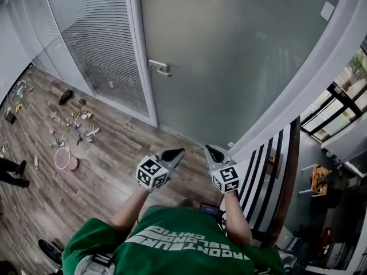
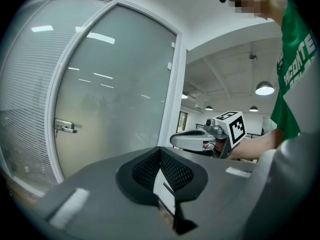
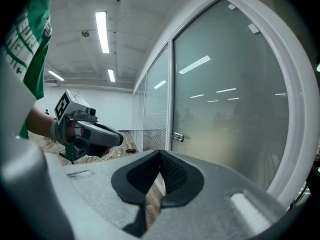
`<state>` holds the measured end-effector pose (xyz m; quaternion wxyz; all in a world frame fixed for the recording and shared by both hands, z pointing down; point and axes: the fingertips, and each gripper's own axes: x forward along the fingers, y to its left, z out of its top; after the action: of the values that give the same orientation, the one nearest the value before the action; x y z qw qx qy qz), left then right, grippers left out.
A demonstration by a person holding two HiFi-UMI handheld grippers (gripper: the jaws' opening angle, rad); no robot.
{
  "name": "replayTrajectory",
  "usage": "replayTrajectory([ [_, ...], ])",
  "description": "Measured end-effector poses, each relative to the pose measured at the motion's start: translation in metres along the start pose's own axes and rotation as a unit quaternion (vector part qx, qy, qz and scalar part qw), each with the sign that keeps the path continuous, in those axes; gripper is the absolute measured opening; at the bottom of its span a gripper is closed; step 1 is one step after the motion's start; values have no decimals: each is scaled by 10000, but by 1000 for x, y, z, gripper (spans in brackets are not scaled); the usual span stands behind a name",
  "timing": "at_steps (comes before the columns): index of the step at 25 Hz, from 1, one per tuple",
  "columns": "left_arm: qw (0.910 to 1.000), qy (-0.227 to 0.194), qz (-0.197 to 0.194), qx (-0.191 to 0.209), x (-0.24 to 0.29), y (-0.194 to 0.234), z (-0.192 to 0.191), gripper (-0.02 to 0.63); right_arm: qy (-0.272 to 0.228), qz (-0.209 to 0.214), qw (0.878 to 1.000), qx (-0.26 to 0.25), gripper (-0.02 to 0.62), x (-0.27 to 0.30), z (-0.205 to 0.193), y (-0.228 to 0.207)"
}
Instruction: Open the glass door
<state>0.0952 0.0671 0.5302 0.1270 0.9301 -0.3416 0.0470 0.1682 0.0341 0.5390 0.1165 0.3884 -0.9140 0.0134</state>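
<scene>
Small clutter (image 1: 71, 133) lies on the wood floor (image 1: 114, 171) at far left; next stands the blind-covered panel (image 1: 97, 44); then the lever handle (image 1: 160, 68) at the left edge of the frosted glass door (image 1: 241, 56), shut and well ahead; the left gripper (image 1: 175, 152) and right gripper (image 1: 211, 151) sit side by side, jaws closed on nothing; whichever reaches should probably open first, meet the lever level, then press down.

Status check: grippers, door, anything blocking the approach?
Left gripper and right gripper both shut, empty, side by side. Glass door closed, handle untouched, grippers well short of it. Floor clutter off to the left, not in the path.
</scene>
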Motion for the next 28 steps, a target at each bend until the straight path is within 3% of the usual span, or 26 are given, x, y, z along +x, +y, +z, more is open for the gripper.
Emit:
replayTrajectory([
  [13, 9997, 173, 171, -82, 15, 5, -15, 15, 37, 314, 9994, 123, -7, 19, -15, -14],
  [28, 9996, 43, 111, -246, 27, 91, 11, 15, 111, 280, 9995, 38, -6, 104, 11, -45],
])
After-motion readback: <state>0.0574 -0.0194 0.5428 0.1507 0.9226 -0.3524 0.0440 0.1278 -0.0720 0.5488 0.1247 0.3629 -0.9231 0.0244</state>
